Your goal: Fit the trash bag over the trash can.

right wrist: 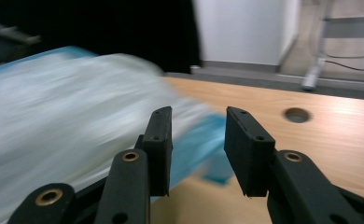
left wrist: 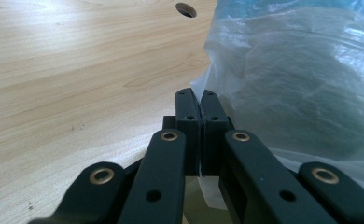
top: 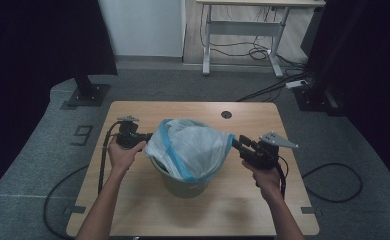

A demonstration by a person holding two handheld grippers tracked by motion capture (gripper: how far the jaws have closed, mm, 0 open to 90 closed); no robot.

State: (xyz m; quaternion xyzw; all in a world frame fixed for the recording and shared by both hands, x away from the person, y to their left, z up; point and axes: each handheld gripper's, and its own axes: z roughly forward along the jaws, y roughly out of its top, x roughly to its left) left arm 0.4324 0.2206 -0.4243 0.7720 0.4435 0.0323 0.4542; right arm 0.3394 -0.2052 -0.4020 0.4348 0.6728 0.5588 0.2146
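Left gripper point(top: 144, 143): jaws together, pinching bin liner point(top: 190, 145) rim at left. Liner drapes over green bin point(top: 183, 186) mid-table point(top: 133, 200). Thin film: light, soft, slippery, likely tears; best taken at blue hem point(right wrist: 196, 147). Right gripper point(top: 238, 142): jaws apart, hem between, untouched. No readable writing.

I see grey carpet point(top: 28, 165) under my wooden table point(top: 133, 115), a white wall point(top: 143, 25), a desk frame point(top: 243, 30) with cables behind.

wooden table point(top: 133, 210) | cable hole point(top: 226, 114) | white desk frame point(top: 243, 30) behind | floor cables point(top: 263, 50)
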